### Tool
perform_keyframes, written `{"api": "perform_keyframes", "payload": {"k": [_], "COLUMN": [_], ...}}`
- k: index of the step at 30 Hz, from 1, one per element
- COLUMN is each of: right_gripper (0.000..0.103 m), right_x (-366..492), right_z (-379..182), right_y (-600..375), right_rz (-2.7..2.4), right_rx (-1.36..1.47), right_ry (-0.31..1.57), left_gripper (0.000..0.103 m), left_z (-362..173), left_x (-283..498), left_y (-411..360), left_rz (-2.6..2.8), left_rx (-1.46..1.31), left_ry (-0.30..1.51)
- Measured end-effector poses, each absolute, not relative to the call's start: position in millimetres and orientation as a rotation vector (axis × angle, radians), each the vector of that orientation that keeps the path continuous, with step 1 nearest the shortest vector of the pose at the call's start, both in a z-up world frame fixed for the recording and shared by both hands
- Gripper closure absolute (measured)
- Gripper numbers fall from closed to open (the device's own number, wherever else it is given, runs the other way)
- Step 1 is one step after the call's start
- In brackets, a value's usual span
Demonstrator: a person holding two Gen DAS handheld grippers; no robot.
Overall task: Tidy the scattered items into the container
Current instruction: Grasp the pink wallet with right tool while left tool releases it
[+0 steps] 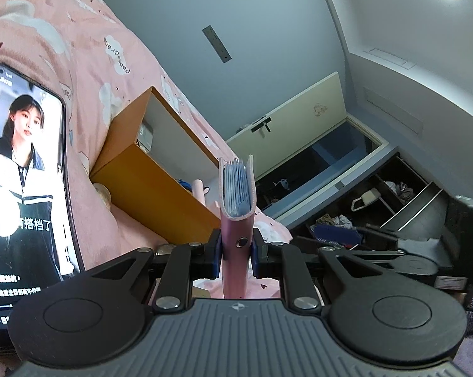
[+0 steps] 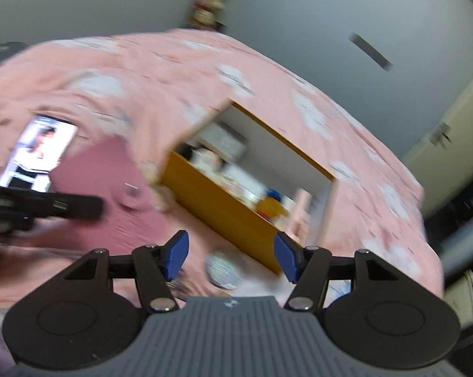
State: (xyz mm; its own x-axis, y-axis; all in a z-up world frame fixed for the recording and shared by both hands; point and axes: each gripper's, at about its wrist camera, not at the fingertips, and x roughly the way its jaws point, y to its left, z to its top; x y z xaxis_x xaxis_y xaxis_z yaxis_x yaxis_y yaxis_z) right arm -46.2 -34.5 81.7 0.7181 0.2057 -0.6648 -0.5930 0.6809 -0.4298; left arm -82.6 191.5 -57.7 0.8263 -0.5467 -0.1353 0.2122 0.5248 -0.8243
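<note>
My left gripper [image 1: 236, 251] is shut on a pink notebook [image 1: 236, 201] with blue page edges, held upright above the pink bed. An orange box [image 1: 148, 182] with a white inside lies open just beyond it, with several items in it. In the blurred right wrist view my right gripper [image 2: 230, 256] is open and empty, above the bed in front of the orange box [image 2: 223, 210]. The pink notebook [image 2: 110, 182] and the left gripper's black arm [image 2: 48, 205] show at the left. A small round shiny item [image 2: 222, 270] lies on the bed between my right fingers.
A phone [image 1: 19, 188] with a lit screen lies on the pink cloud-print quilt [image 1: 79, 47] at the left; it also shows in the right wrist view [image 2: 38, 150]. A small round item [image 1: 103, 193] sits by the box. Dark shelves [image 1: 377, 204] stand past the bed's edge.
</note>
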Motion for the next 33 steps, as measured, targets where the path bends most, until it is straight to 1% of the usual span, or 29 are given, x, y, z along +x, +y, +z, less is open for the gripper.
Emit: {"api": "perform_keyframes", "payload": {"k": [3, 9, 11, 14, 16, 21, 23, 26, 28, 33], "right_gripper": [0.032, 0.031, 0.027, 0.024, 0.016, 0.016, 0.013, 0.013, 0.019, 0.020], "right_x": [-56, -64, -65, -67, -66, -57, -54, -51, -51, -53], "right_z": [81, 63, 57, 50, 48, 47, 49, 49, 48, 46], "right_y": [-22, -8, -4, 6, 10, 8, 3, -1, -1, 0], "right_rz": [0.582, 0.718, 0.748, 0.781, 0.795, 0.778, 0.777, 0.782, 0.787, 0.783], "right_rx": [-0.721, -0.783, -0.803, -0.842, -0.859, -0.867, -0.845, -0.806, -0.796, -0.800], "right_ry": [0.610, 0.669, 0.681, 0.674, 0.668, 0.652, 0.660, 0.682, 0.691, 0.688], "left_gripper": [0.083, 0.083, 0.083, 0.083, 0.083, 0.083, 0.083, 0.083, 0.083, 0.083], "left_z": [-60, -64, -65, -65, -64, -60, -58, -58, -58, -59], "left_x": [-81, -79, -79, -80, -80, -79, -79, -79, -79, -77], "left_y": [192, 194, 195, 194, 194, 186, 183, 181, 180, 181], "left_rz": [-0.477, -0.471, -0.474, -0.512, -0.538, -0.615, -0.634, -0.652, -0.659, -0.654], "left_rx": [-0.921, -0.956, -0.966, -0.970, -0.972, -0.942, -0.926, -0.922, -0.919, -0.924], "left_ry": [0.410, 0.407, 0.406, 0.390, 0.377, 0.375, 0.371, 0.367, 0.368, 0.376]}}
